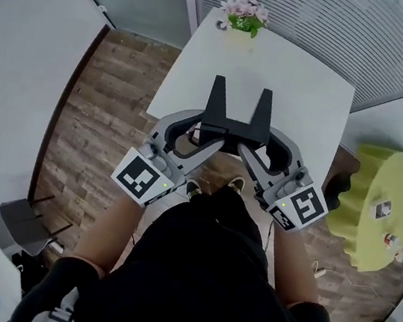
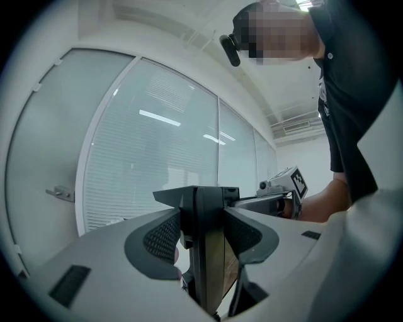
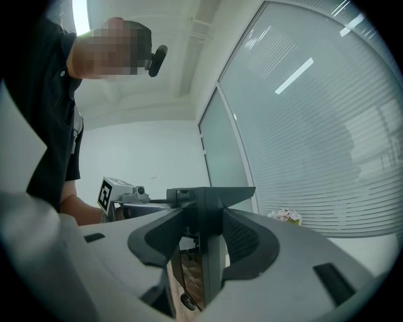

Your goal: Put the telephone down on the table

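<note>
A black telephone [image 1: 233, 130], a flat dark slab with two black prongs pointing away from me, is held over the near edge of the white table [image 1: 291, 72]. My left gripper [image 1: 207, 136] is shut on its left end and my right gripper [image 1: 253, 146] on its right end. In the left gripper view the slab [image 2: 208, 251] stands edge-on, clamped between the black mesh pads [image 2: 162, 238] of the left gripper [image 2: 203, 236]. The right gripper view shows the telephone [image 3: 211, 251] pinched the same way by the right gripper [image 3: 204, 236]. Whether it touches the table I cannot tell.
A pot of pink flowers [image 1: 244, 18] stands at the table's far edge. A yellow-green round stool [image 1: 380, 207] sits to the right and a grey chair [image 1: 22, 215] at lower left. Wooden floor [image 1: 109, 119] surrounds the table. Windows with blinds [image 1: 323, 16] run behind it.
</note>
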The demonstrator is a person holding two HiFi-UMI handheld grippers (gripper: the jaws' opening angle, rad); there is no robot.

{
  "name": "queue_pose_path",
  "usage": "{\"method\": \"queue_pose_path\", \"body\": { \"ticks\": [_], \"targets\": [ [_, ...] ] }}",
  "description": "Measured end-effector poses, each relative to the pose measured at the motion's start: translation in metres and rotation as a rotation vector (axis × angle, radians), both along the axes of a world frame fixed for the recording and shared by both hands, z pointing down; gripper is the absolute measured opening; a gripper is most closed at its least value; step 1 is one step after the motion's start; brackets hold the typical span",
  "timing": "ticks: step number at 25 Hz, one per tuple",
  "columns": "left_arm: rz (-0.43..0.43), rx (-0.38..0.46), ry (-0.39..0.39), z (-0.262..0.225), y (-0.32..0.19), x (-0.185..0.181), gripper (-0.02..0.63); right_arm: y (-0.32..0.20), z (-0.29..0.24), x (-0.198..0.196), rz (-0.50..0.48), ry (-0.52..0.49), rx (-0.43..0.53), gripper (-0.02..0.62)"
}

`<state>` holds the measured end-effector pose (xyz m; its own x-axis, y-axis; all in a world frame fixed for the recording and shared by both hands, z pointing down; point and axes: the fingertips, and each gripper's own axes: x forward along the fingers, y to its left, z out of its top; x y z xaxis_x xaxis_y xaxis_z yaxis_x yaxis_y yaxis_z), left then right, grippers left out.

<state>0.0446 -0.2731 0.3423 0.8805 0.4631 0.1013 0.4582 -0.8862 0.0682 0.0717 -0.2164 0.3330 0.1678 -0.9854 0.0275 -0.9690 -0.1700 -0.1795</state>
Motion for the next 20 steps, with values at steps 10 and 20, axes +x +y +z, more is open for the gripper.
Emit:
{"method": "queue_pose_path", "body": {
  "ticks": [10,20],
  "targets": [
    [0.144,-0.011,-0.093,0.037,0.041,0.087,0.218,0.044,0.037,0.080,0.133,-0.082,-0.029,0.210],
    [0.172,-0.015,-0.221,0.086,0.061,0.165,0.218,0.063,0.094,0.155,0.156,-0.209,-0.080,0.210]
  ]
}}
